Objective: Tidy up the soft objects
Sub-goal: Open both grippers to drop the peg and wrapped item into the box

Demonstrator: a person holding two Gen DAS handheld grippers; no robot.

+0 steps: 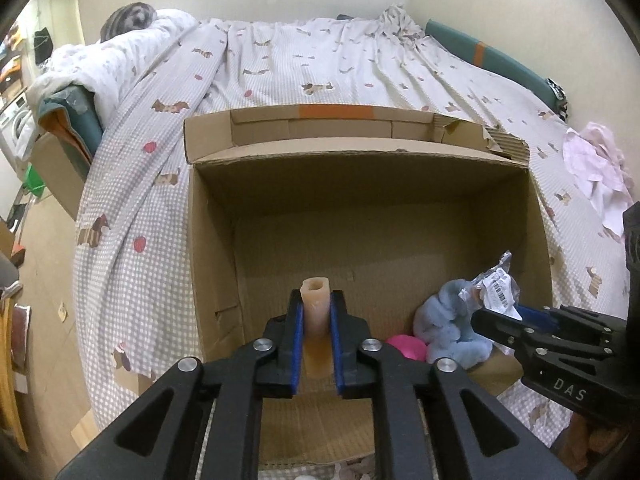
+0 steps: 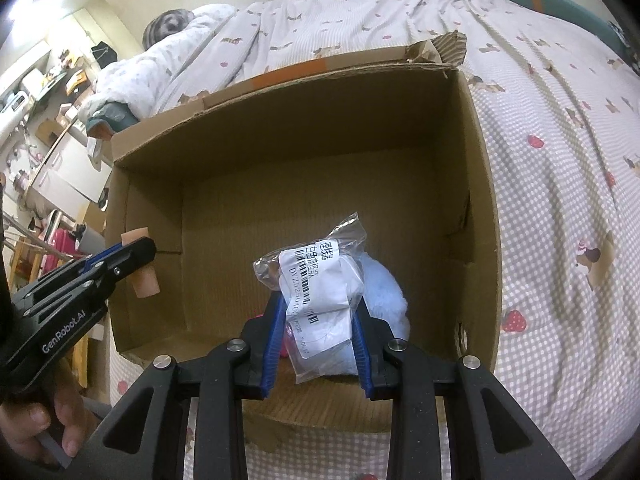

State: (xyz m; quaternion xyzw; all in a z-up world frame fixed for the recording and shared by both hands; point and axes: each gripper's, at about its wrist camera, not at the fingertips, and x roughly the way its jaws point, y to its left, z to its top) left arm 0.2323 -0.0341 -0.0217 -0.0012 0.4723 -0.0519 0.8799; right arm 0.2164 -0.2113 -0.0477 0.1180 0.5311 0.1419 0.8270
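An open cardboard box (image 1: pixel 208 240) (image 2: pixel 484 184) sits on the bed. My left gripper (image 1: pixel 316 312) is shut on a tan soft tube (image 1: pixel 316 304) and holds it upright over the box's near left side; it also shows in the right wrist view (image 2: pixel 138 250) with the tube (image 2: pixel 145 282). My right gripper (image 2: pixel 318 312) is shut on a clear plastic bag with a barcode label (image 2: pixel 320 280) (image 1: pixel 496 284), held over the box's near right. A light blue plush (image 1: pixel 448 320) (image 2: pixel 384 288) and a pink ball (image 1: pixel 408 346) lie in the box.
The bed carries a checked sheet with dog prints (image 1: pixel 280 64) (image 2: pixel 560 160). Pink and white clothes (image 1: pixel 596 164) lie on it to the right. A rolled duvet (image 1: pixel 120 52) lies far left. Room clutter and floor (image 1: pixel 44 280) are to the left.
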